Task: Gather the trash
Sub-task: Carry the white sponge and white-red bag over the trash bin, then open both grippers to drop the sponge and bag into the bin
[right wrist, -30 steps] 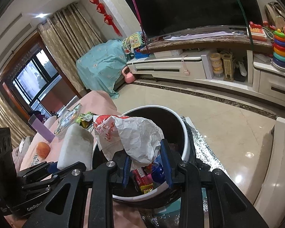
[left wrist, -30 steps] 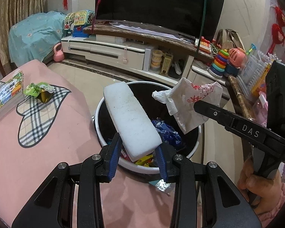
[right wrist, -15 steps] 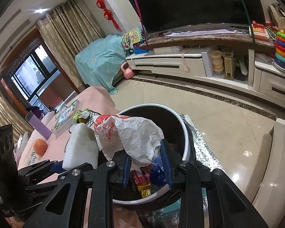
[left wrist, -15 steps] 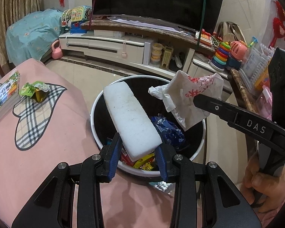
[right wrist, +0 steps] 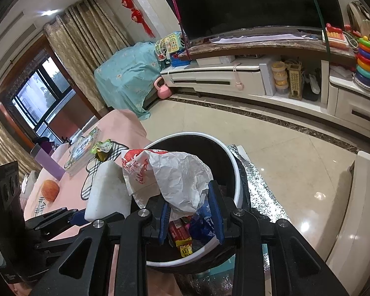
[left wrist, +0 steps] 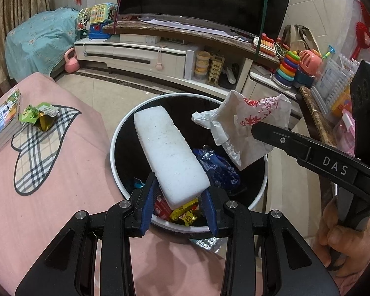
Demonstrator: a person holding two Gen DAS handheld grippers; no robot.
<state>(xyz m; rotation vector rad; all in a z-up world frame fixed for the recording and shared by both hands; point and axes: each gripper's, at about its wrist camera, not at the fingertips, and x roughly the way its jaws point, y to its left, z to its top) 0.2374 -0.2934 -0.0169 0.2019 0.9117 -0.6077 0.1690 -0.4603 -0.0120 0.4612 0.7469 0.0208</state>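
A round black trash bin with a white rim [left wrist: 116, 133] [right wrist: 236, 177] stands on the floor beside the pink table, with several wrappers inside. My left gripper [left wrist: 178, 201] is shut on a white foam block [left wrist: 169, 155] [right wrist: 108, 194], holding it tilted over the bin's mouth. My right gripper [right wrist: 191, 215] is shut on a crumpled white paper bag with red print [right wrist: 170, 175] [left wrist: 249, 128], also above the bin. The right gripper's black arm [left wrist: 320, 162] reaches in from the right in the left wrist view.
The pink tablecloth [left wrist: 51, 197] carries a green snack wrapper [left wrist: 39, 116], a stack of books [left wrist: 2, 120], an orange fruit [right wrist: 50, 190] and a purple cup [right wrist: 46, 160]. A TV cabinet [left wrist: 148, 54] and toys stand behind; a person's hand [left wrist: 342, 236] grips the right handle.
Both views have crept slightly closer over the bin, so it sits a bit lower and larger in frame. Both grips are unchanged.
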